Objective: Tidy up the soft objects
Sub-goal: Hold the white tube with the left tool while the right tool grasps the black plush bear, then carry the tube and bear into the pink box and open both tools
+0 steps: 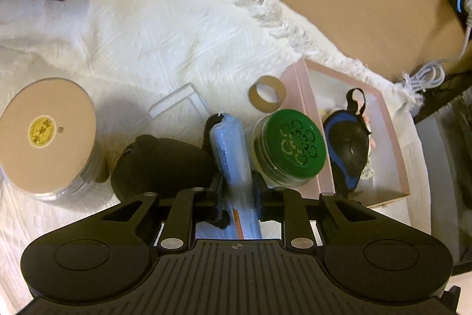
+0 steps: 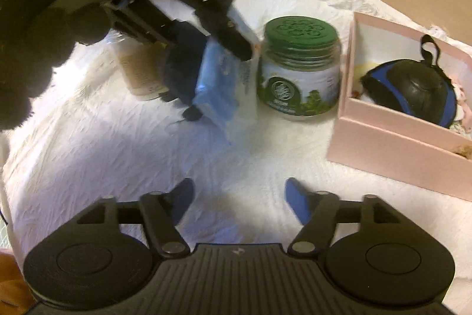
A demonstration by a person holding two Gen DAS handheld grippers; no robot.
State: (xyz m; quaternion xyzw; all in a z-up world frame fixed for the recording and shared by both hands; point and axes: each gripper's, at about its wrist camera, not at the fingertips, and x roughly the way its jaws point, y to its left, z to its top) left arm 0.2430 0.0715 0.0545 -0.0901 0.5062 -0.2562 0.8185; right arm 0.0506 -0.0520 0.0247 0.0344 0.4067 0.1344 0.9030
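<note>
White fringed blanket spread over a tan surface, stuff scattered near its right edge. Progress so far, going by what's visible: 1 soft thing, a black and blue pouch, already sits in the pink box at the blanket's right edge, with a few small bits I can't make out under it. Still out on the blanket: a black plush lump and a soft pack in pale blue wrap.

The left claw is clenched on that soft pack, which pokes forward between the fingers, right beside the green-lid jar and just short of the pink box. The right claw is spread wide with nothing in it, hovering over bare blanket, pink box off toward its right.

So I'd guess roughly halfway, the pack goes in next.
</note>
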